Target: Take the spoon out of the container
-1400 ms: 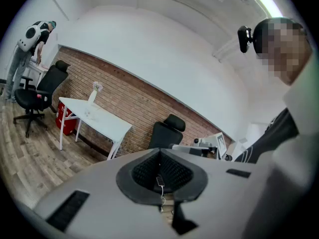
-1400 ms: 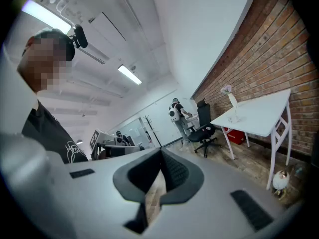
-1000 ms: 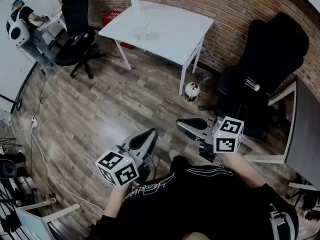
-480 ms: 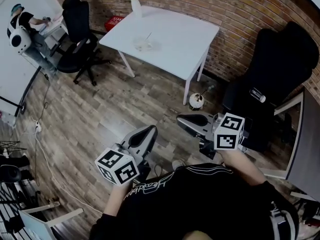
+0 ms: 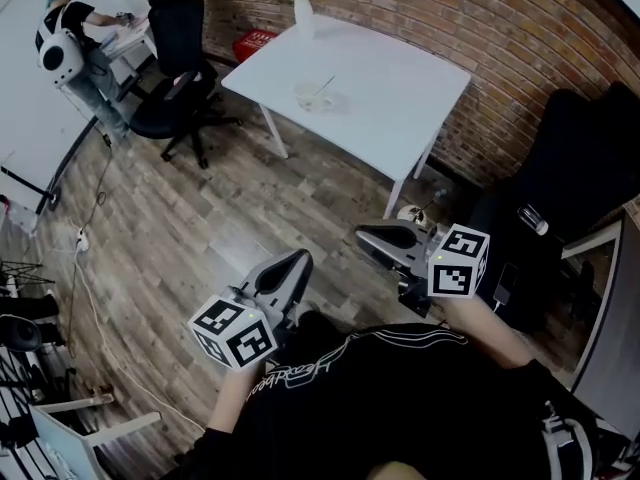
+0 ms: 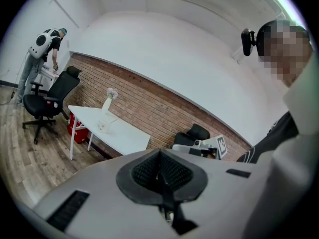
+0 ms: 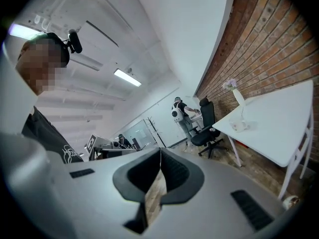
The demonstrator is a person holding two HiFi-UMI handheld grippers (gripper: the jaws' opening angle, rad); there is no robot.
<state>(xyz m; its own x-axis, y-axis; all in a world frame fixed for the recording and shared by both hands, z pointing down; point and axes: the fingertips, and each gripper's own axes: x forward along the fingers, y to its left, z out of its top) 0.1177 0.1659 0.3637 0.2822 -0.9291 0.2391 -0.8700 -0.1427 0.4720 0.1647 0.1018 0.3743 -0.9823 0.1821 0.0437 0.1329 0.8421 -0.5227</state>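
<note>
Far left, up in the corner, a person (image 5: 66,40) bent over a desk, and just right of them stood a black office chair (image 5: 176,86) on the wooden floor (image 5: 190,218). A red crate (image 5: 256,42) sat against the brick wall (image 5: 480,8), tucked behind the white table (image 5: 400,98).

Down low, the left gripper (image 5: 298,260) hung over the floor in front of the person's dark shirt. Its own view showed the jaws pressed together, nothing between them. It was well apart from the table.

On the table, a vase (image 5: 303,10) with pale flowers stood at the far corner. Near it, closer to the table's middle, sat the clear container (image 5: 311,97), and there was the spoon (image 5: 325,85), in the container, its handle leaning up and out to the right. Neither gripper touched it.

Moving right, the right gripper (image 5: 366,236) was held out level near the table's front leg, jaws fully closed on each other and empty. Only floor showed through the slit behind the pads in its view. A small round white object (image 5: 408,214) lay on the floor by that leg; what it was could not be made out. Far right, a big black chair (image 5: 575,163) stood against the brick wall.
</note>
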